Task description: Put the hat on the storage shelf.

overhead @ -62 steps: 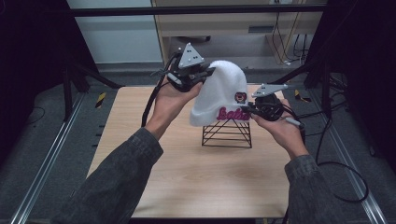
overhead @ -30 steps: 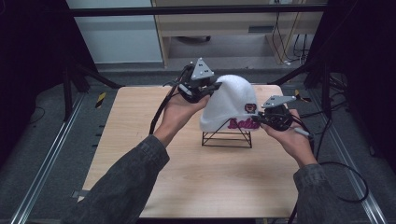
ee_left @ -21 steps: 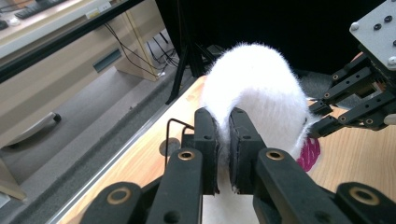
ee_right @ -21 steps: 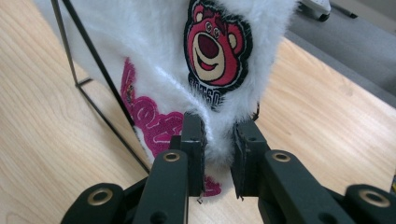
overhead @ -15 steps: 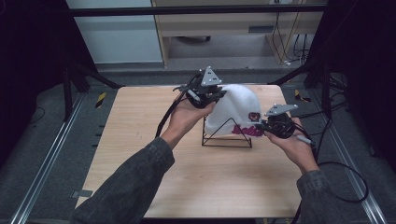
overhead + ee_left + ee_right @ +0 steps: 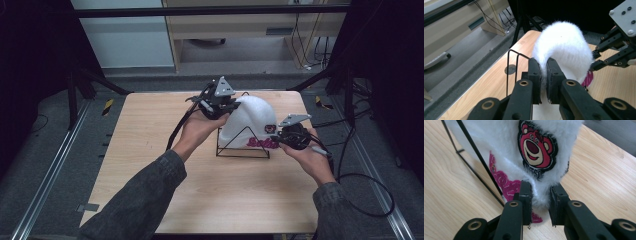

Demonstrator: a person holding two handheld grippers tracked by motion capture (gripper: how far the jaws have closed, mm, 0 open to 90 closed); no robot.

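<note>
A white fluffy hat [image 6: 247, 117] lies draped over a black wire stand [image 6: 242, 150] in the middle of the wooden table [image 6: 150, 140]. My left gripper [image 6: 229, 107] is shut on the hat's far left edge, and white fur [image 6: 564, 47] is pinched between its jaws [image 6: 543, 68]. My right gripper [image 6: 279, 140] is shut on the hat's right rim [image 6: 540, 192], just below a pink bear patch [image 6: 536, 147]. Pink lettering [image 6: 509, 186] runs along the rim. The stand's wires [image 6: 512, 65] [image 6: 479, 157] show beside the hat.
Dark frame posts [image 6: 345, 80] stand at the table's far corners. A low wooden cabinet [image 6: 240, 30] and cables [image 6: 305, 45] lie beyond the far edge. A cable [image 6: 365, 195] trails off to the right of the table. A round mark [image 6: 510, 69] sits near the stand.
Both grippers have carried the hat rightward and down. It now sits low over the wire stand instead of being held above it.
</note>
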